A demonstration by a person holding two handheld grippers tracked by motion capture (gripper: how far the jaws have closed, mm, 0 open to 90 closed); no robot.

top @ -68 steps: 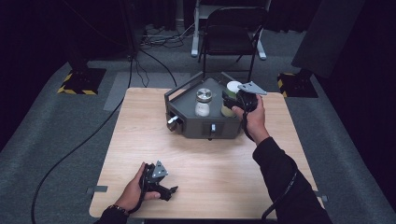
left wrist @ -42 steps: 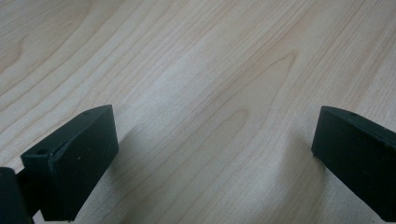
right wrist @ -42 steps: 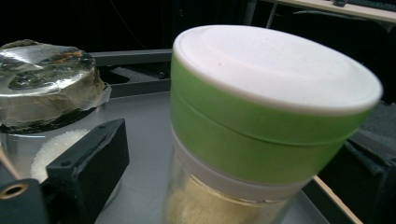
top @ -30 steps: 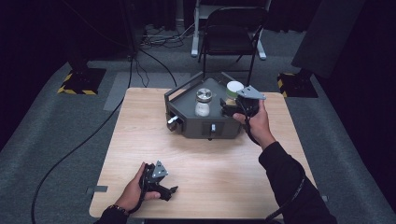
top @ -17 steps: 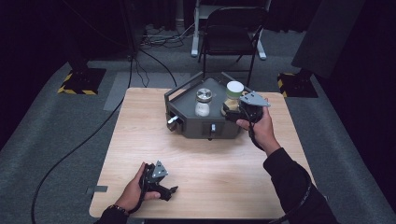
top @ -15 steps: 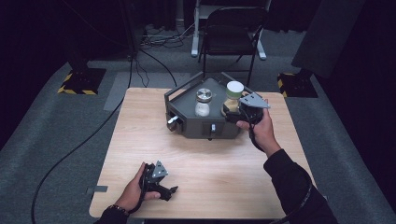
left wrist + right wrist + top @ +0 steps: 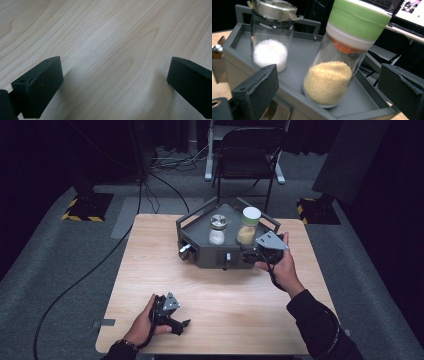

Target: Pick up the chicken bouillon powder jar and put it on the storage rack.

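The green-capped jar [image 7: 337, 67], part filled with yellow granules, is seen standing upright on the top of the grey tray box [image 7: 200, 251], at its right end, with the rail of the tray behind it. It is centred between the two black jaws of the right gripper [image 7: 328, 92], which are spread wide and are not touching the glass. In the high view the right gripper [image 7: 261, 251] is held at the right front corner of the box, just beside the jar. A second jar [image 7: 270, 45], metal-lidded and holding white powder, is noted to the left of the first on the same tray, apart from it. The left gripper [image 7: 169, 312] is rested on the wooden table [image 7: 150, 250] near the front edge, well apart from the box; its jaws are parted over bare wood.
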